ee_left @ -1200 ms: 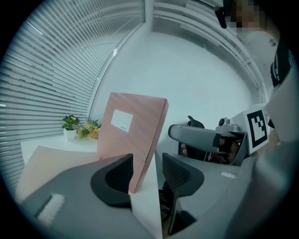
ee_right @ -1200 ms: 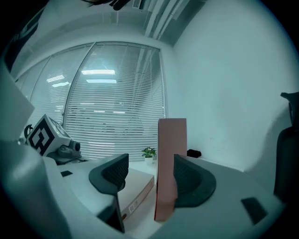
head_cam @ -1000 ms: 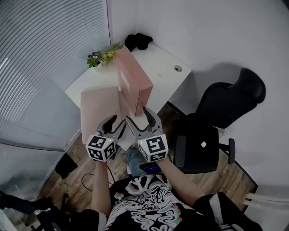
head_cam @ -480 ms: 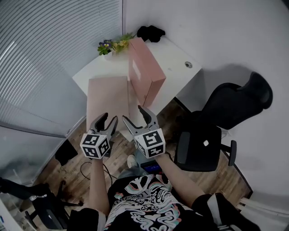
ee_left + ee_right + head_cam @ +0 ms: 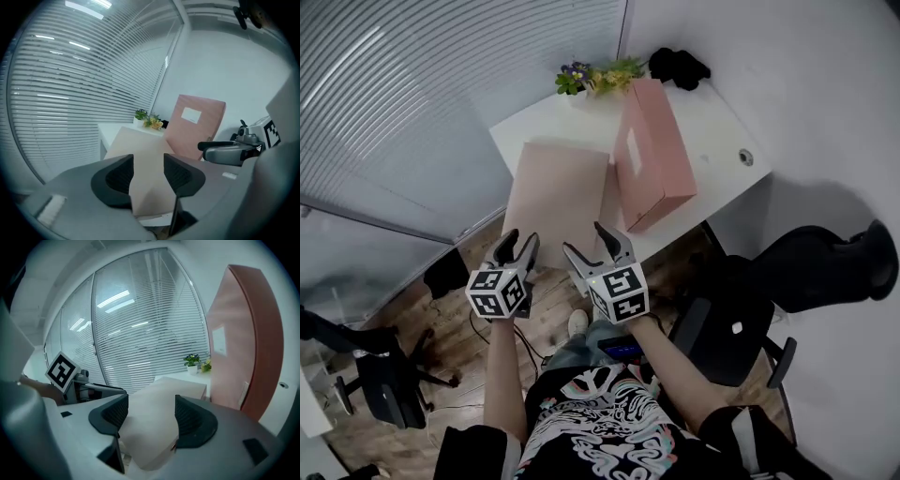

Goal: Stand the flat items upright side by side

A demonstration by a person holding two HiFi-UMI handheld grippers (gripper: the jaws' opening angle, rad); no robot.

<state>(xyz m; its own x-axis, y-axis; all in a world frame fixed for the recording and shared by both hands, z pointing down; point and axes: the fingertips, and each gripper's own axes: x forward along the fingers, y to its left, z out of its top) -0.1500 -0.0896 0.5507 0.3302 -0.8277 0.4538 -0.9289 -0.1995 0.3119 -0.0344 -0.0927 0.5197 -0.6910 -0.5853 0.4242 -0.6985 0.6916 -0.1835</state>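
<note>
Flat pink box (image 5: pixel 558 192) is laid on the white desk (image 5: pixel 712 141), its long axis directed from the flowers (image 5: pixel 595 75) to the overhung near edge. An upright pink box (image 5: pixel 652 155) is stood parallel, just beside. Left gripper (image 5: pixel 520 242) and right gripper (image 5: pixel 589 242) are held near that end, jaws apart, nothing clamped.

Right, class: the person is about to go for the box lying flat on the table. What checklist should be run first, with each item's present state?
1. Left gripper jaws apart, pads pressing nothing: ok.
2. Right gripper jaws apart, pads pressing nothing: ok.
3. Flat box reachable, its near end overhanging the table edge toward both grippers: ok.
4. Upright box standing on its own, touched by neither gripper: ok.
5. Flowers at the far edge, apart from the flat box: ok.
6. Flat box light enough to tip up: cannot tell.
</note>
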